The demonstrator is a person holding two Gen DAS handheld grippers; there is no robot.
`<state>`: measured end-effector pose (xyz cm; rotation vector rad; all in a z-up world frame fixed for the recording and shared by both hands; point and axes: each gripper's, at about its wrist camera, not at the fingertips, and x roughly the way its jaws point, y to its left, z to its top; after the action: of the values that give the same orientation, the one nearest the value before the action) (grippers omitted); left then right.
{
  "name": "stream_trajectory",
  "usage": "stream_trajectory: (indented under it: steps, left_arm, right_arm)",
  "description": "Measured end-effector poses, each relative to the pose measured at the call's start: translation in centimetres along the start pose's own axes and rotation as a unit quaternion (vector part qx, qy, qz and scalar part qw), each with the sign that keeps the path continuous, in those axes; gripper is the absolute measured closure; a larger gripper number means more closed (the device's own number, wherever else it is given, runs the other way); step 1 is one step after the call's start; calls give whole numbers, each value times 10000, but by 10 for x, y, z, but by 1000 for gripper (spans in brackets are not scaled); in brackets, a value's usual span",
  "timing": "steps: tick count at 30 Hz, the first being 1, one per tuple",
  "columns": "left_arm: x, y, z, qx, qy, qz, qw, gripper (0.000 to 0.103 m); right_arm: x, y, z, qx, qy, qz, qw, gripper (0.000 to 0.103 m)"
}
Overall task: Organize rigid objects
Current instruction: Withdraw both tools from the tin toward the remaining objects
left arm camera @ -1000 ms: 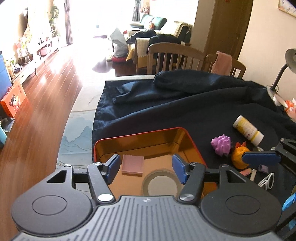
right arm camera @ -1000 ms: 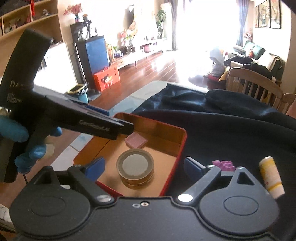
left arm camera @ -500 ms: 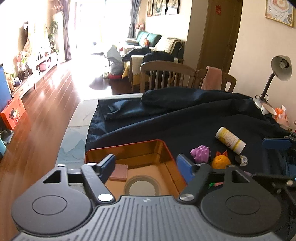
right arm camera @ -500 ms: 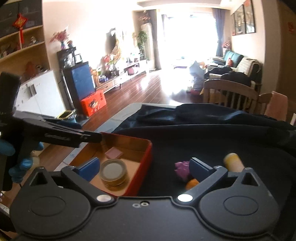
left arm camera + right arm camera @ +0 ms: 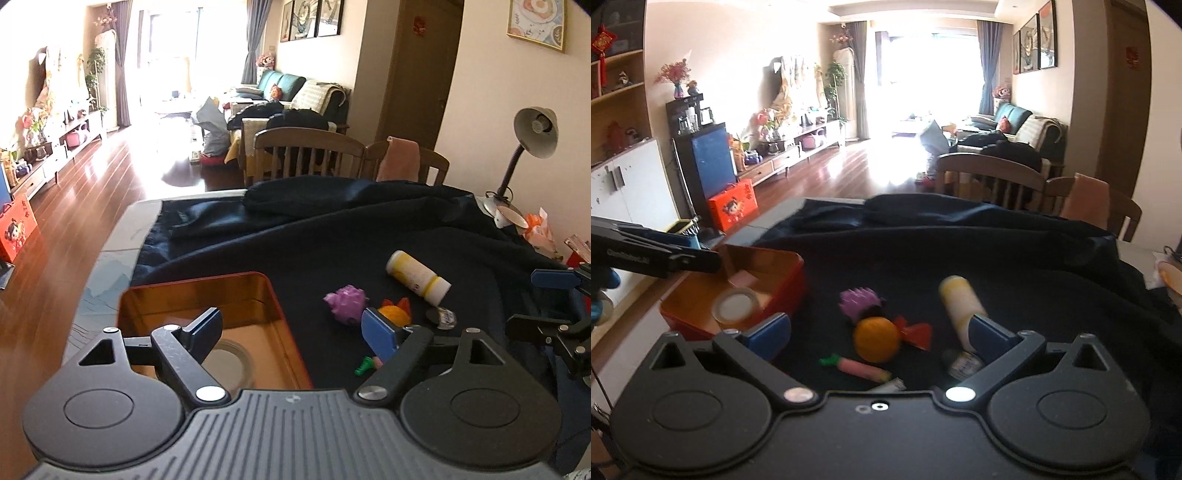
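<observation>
Lying btwn wide right jaws, untouched: orange ball toy (image 5: pixel 876 339), prob. plastic.

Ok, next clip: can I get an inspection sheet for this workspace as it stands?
Surface: table under a rumpled dark navy cloth.
Job's things: red metal tray holds a round tin and a pink square block; purple spiky toy, orange ball toy, yellow-and-white bottle, pink carrot-shaped piece lie loose on the cloth.
Clutter: small round capsule.
Grippers: left tongs opening, empty; right tongs wide open, empty.
Cables: nothing seen.
Surroundings: wooden chairs, grey desk lamp.
</observation>
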<state>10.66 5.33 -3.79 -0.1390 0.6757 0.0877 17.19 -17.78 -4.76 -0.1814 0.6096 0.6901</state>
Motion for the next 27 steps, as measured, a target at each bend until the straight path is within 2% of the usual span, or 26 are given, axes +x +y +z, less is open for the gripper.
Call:
stream_trajectory:
  steps: [6,15,24,27]
  left_arm:
    - [10,-25,-11,-33,125,-5,9999,20]
    - [31,-60,-20,-58,304,23,9995,20]
    - [60,-89,-20,-32,472,135,9988,20]
    - [71,-97,-19,40,500,182,9986,20]
  right_arm:
    - [-2,-26,-24,-15,244,-86,9997,0]
    - [-1,-50,-53,-348,595,172,9975,0]
    - [27,-52,-83,-778,1056,375,9907,5]
    - [39,-50,-87,-887,1149,392,9886,10]
